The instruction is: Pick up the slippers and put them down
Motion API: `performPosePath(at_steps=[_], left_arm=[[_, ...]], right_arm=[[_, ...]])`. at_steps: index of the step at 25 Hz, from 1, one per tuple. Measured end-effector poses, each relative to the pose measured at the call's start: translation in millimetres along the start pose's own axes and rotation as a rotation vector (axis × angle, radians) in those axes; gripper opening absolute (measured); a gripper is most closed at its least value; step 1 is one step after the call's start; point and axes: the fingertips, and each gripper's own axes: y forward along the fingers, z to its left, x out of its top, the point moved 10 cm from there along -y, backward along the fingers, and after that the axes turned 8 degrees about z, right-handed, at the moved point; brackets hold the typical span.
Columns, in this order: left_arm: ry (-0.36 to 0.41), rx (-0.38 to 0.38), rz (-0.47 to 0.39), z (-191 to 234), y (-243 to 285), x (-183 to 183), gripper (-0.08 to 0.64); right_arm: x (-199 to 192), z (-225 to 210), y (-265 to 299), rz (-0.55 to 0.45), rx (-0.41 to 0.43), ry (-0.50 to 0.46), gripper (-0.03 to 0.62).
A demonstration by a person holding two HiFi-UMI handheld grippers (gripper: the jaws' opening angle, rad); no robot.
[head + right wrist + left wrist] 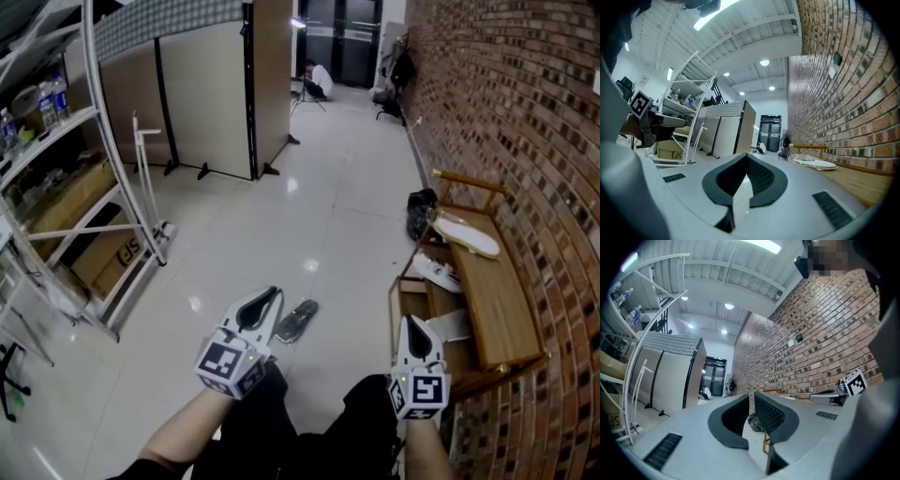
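Light: bright and even, from a long white ceiling strip lamp [761, 244] and round white ceiling spots [764, 62].
Glare: the pale glossy tiled floor [328, 206] carries small white reflections; a hot flare burns beside the far dark doorway [342, 42].
Shadows: soft and short, darkest under the brown wooden desk [497, 291].
Distortion: both gripper views are fisheye with black corners; the red brick wall [843, 93] bows.
Focus: the left gripper [751, 397] and right gripper [747, 155] look slightly soft up close.
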Motion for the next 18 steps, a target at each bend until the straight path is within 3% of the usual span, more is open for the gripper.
performPosePath(at_steps=[5,10,18], left_arm=[[-0.018,-0.011,0.019,10.4,22.3,-7.4,0.041],[-0.087,-0.014,0.029,24.0,43.8,-14.8,0.041],[-0.049,-0.041,0.047,29.0,78.9,-17.1,0.041]], right_arm=[[-4.9,-8.5,16.9,0.026,-0.02,0.02,0.009],[-10.0,-15.2,40.7,0.041,-0.028,0.026,0.009],[-14.4,-29.7,57.5,0.048,-0.054,0.038,0.011]])
